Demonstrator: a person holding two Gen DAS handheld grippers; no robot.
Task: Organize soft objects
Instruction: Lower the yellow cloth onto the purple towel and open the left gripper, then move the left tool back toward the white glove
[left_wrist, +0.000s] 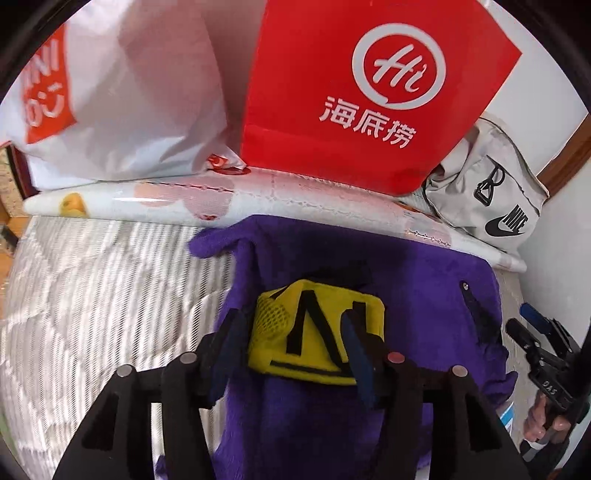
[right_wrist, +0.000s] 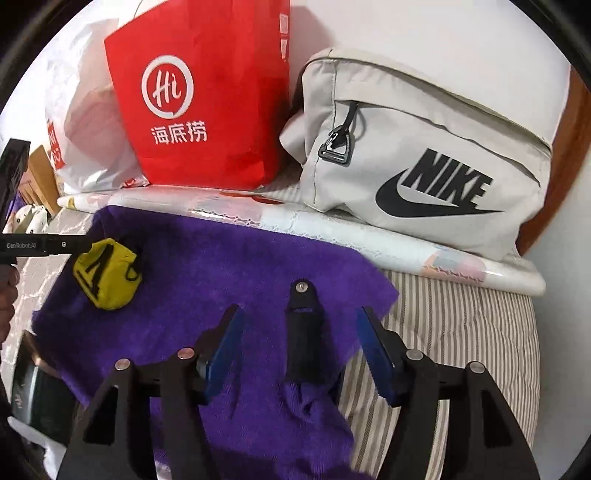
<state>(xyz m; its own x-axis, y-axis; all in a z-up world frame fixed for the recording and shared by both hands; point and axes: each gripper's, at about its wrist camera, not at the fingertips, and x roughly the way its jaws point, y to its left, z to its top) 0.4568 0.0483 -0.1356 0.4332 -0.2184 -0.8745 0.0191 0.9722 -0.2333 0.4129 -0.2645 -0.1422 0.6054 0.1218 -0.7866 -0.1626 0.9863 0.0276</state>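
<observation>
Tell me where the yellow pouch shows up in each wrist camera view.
Left wrist view: yellow pouch sits low centre on the purple towel, between the left tool's fingers.
Right wrist view: yellow pouch lies at the left, on the towel's far left part.
Shared landmark: the red bag behind the towel.

You see a purple towel (right_wrist: 207, 266), a yellow pouch (left_wrist: 317, 332) with black stripes, a red bag (right_wrist: 207, 103), a grey-striped bedsheet (right_wrist: 461, 332).

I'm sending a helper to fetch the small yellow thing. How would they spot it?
Find the red paper bag at the back. In front lies a purple fleece; on it sits the yellow pouch, the only yellow item, marked with black stripes.
</observation>
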